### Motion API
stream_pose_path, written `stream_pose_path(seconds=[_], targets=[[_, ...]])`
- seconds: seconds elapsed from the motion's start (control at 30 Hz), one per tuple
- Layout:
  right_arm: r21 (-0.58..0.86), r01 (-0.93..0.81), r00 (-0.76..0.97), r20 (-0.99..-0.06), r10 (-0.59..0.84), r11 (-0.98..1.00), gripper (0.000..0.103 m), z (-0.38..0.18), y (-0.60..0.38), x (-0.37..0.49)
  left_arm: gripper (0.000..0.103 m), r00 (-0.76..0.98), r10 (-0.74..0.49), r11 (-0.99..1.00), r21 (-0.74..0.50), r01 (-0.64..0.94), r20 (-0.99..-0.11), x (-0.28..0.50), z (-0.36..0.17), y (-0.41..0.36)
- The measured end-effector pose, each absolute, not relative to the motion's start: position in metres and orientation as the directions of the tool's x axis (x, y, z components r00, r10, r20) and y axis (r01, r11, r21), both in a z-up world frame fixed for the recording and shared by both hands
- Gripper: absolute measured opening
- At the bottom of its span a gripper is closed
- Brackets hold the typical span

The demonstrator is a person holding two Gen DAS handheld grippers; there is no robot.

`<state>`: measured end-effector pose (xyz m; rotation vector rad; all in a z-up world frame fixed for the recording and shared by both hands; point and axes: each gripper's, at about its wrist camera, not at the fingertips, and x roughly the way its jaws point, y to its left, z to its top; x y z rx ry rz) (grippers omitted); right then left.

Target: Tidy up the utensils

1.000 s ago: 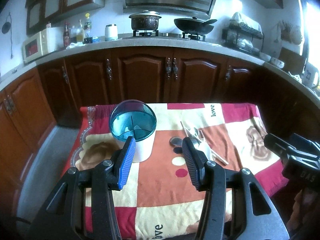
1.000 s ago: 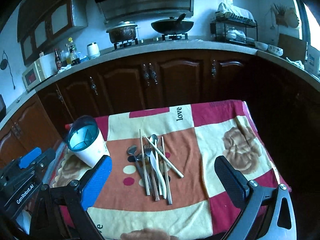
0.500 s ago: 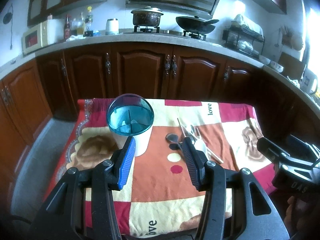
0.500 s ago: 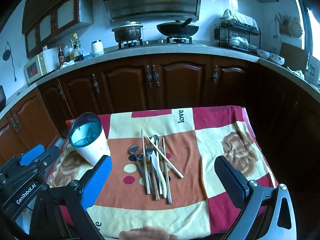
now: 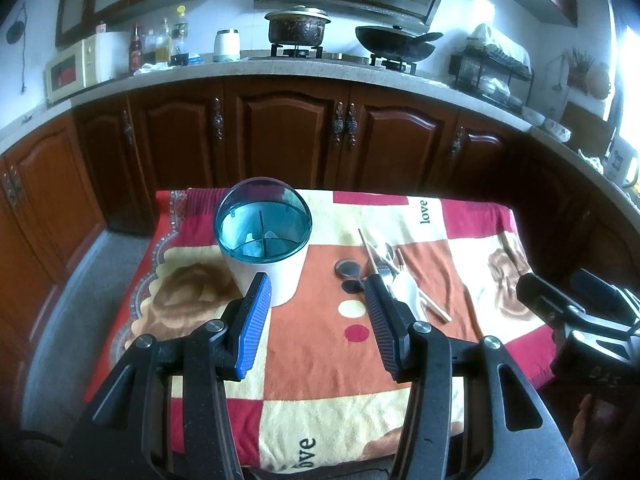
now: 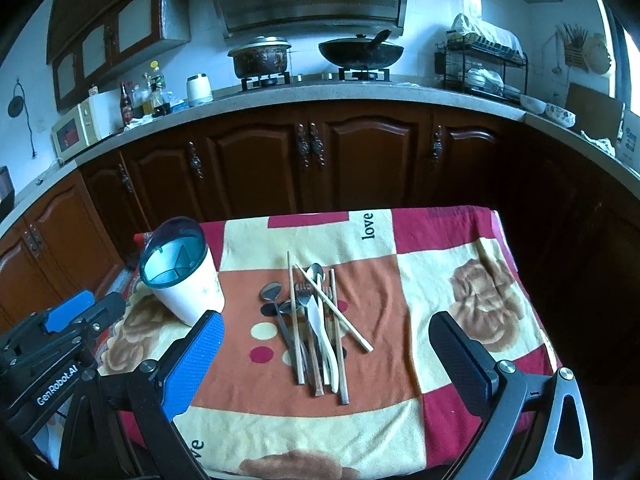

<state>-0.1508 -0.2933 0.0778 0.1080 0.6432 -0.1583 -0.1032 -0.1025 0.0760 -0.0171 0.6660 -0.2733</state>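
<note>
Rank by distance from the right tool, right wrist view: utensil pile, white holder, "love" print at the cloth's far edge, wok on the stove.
From the right tool, nearest first:
1. Utensil pile, just ahead between the fingers, mid-cloth.
2. White holder, ahead to the left.
3. "love" print, far edge of the cloth.
4. Wok, on the stove at the back.

A home kitchen. Dark wooden cabinets (image 6: 248, 160) run under a pale stone worktop (image 6: 360, 94) that curves round the room. On the gas hob sit a lidded pot (image 6: 260, 58) and a black wok (image 6: 360, 54) beneath a steel extractor hood (image 6: 312, 8). A microwave (image 6: 76, 130), bottles, probably oils and sauces (image 6: 144, 100), and a dish rack (image 6: 484, 68) line the walls.
</note>
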Motion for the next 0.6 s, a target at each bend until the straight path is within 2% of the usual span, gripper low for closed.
stream_pose_path(seconds=[0.6], targets=[[0.038, 0.146, 0.787, -0.610, -0.093, 0.988, 0.102, 0.0724, -0.2855, -0.1482, 0.048, 0.743, -0.257, 0.963, -0.095, 0.254, -0.619, -0.1011, 0.0708, -0.1028]])
